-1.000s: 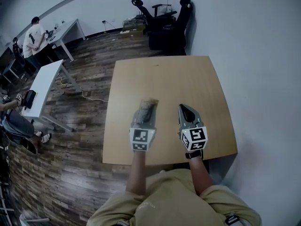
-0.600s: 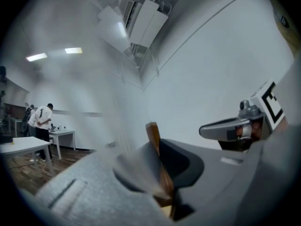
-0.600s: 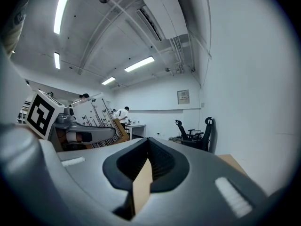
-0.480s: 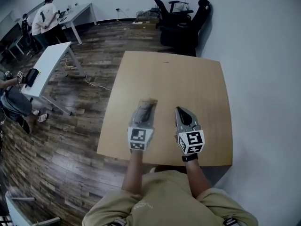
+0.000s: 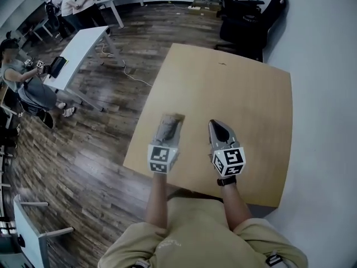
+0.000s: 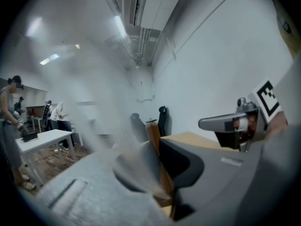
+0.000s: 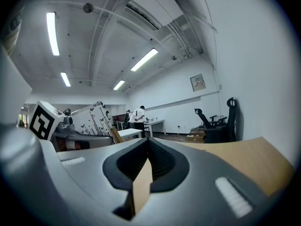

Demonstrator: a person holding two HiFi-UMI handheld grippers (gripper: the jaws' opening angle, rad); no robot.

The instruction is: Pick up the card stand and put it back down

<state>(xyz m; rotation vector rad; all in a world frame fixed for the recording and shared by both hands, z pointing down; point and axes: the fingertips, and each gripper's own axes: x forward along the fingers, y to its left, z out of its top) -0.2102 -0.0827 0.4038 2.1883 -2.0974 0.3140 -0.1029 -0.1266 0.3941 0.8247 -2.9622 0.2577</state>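
Observation:
A card stand [image 5: 171, 122], a clear sheet in a wooden base, is held a little above the wooden table [image 5: 245, 99]. My left gripper [image 5: 169, 133] is shut on it. In the left gripper view the wooden base [image 6: 154, 136] is pinched between the jaws and the blurred clear sheet [image 6: 117, 126] spreads to the left. The right gripper view shows the stand [image 7: 91, 119] tilted at the left. My right gripper [image 5: 218, 129] hovers beside it to the right, apart from the stand. Its jaws [image 7: 147, 144] are shut with nothing between them.
Black office chairs [image 5: 248, 15] stand beyond the table's far edge. A white wall [image 5: 329, 66] runs along the right. White desks [image 5: 78, 52] and several people [image 5: 22, 77] are to the left on the wood floor. The table's near edge [image 5: 189, 186] lies just under the grippers.
Both grippers keep the same pose and the left one keeps its hold on the stand. Only the head view has swung, so the table sits more slanted in the frame.

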